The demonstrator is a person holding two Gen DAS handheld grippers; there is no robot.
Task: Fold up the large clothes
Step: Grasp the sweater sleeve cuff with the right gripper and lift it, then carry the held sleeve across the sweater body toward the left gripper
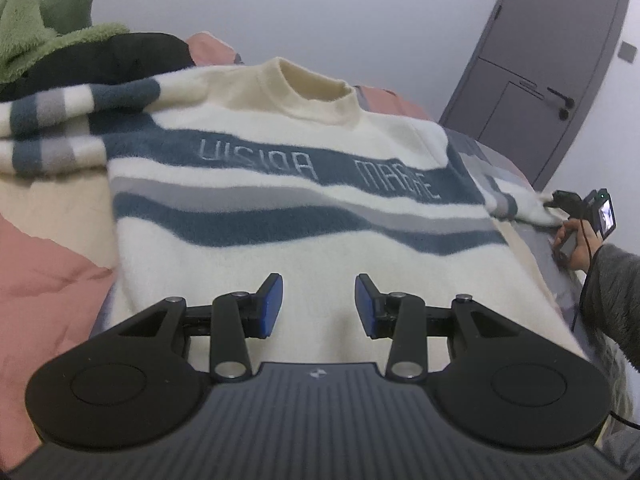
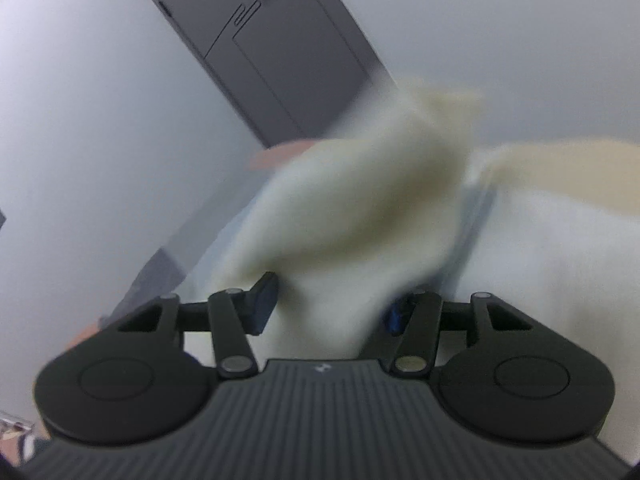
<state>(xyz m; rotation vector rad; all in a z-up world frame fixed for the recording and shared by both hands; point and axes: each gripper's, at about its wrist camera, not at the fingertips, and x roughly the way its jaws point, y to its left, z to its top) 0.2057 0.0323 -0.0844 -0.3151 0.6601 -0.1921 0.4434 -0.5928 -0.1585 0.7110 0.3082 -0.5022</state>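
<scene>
Left gripper (image 1: pixel 319 305): jaws standing partly apart, blue pads gripping nothing, hovering over the near hem.
Sweater (image 1: pixel 256 248): lying flat on the bed just ahead of the left gripper; fuzzy cream knit, wavy teal and grey bands, pale lettering across the chest.
Collar (image 1: pixel 316 92): ribbed cream mock neck, standing open at the far end.
Left sleeve (image 1: pixel 60 120): striped, folded in at far left of the left gripper.
Right gripper (image 2: pixel 328 304): jaws closing in on a thick cream fold of the sleeve cuff (image 2: pixel 332 216); blurred, so I cannot tell whether the pads are pressing.
Bedding (image 1: pixel 44 280): pink quilted cover, wrinkling beside the sweater.
Pile (image 1: pixel 40 20): green fleece and black cloth, far left.
Door (image 1: pixel 540 92): grey, panelled, far right.
</scene>
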